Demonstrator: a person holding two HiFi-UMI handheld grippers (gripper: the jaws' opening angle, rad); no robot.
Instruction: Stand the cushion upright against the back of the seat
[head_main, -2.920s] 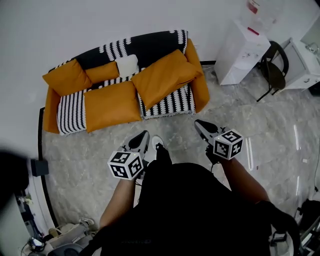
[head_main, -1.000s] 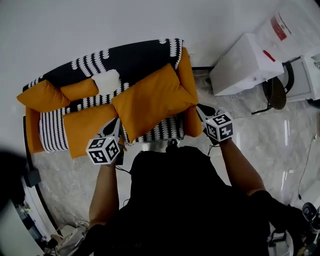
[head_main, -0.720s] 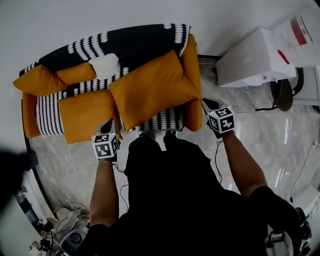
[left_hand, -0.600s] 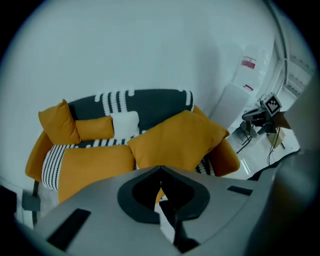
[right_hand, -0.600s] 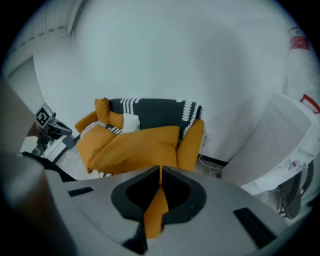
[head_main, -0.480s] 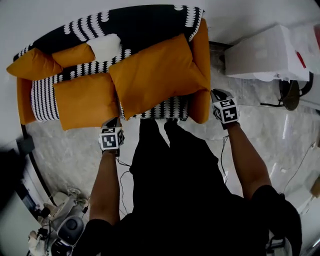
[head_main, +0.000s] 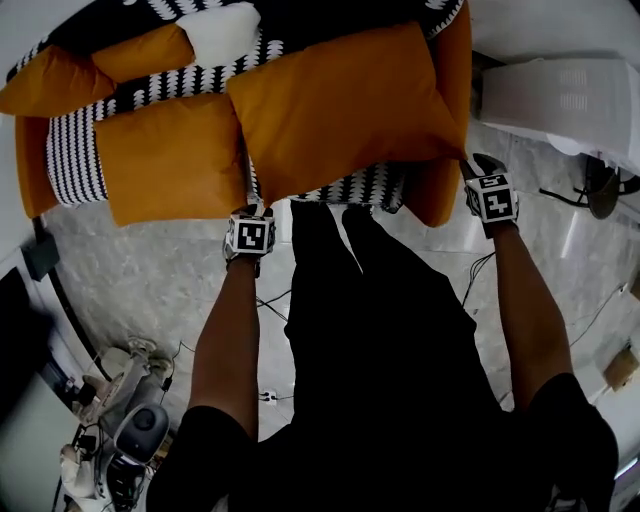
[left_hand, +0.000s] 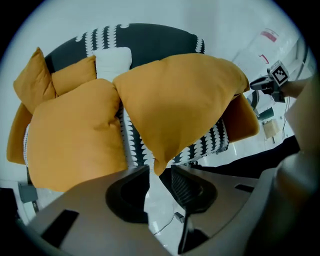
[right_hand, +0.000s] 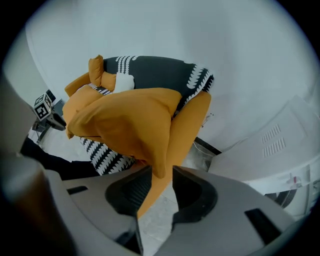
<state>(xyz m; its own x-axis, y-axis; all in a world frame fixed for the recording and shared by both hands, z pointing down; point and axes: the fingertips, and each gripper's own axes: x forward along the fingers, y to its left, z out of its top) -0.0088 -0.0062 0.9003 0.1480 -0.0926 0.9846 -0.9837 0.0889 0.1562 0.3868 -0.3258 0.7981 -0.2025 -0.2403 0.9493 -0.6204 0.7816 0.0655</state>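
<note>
A big orange cushion (head_main: 340, 100) lies slanted across the right half of the sofa seat (head_main: 375, 185), overhanging its front. My left gripper (head_main: 250, 215) is at the cushion's front left corner. In the left gripper view that corner (left_hand: 159, 167) hangs between the jaws of the left gripper (left_hand: 159, 174), which have just been opening and do not press on it. My right gripper (head_main: 482, 168) is by the front right corner. The right gripper view shows that corner (right_hand: 159, 167) between the just-opened jaws of the right gripper (right_hand: 161, 175). The black seat back (left_hand: 150, 40) is behind.
A second orange cushion (head_main: 170, 155) lies on the left seat, with smaller orange and white cushions (head_main: 225, 30) behind it. An orange sofa arm (head_main: 445, 180) is beside my right gripper. A white cabinet (head_main: 560, 95) stands to the right. Cables and gear (head_main: 120, 400) lie on the floor at lower left.
The person has stepped up to the sofa and leaned over it. Both grippers have come down from in front of the body to the big cushion's two front corners.
</note>
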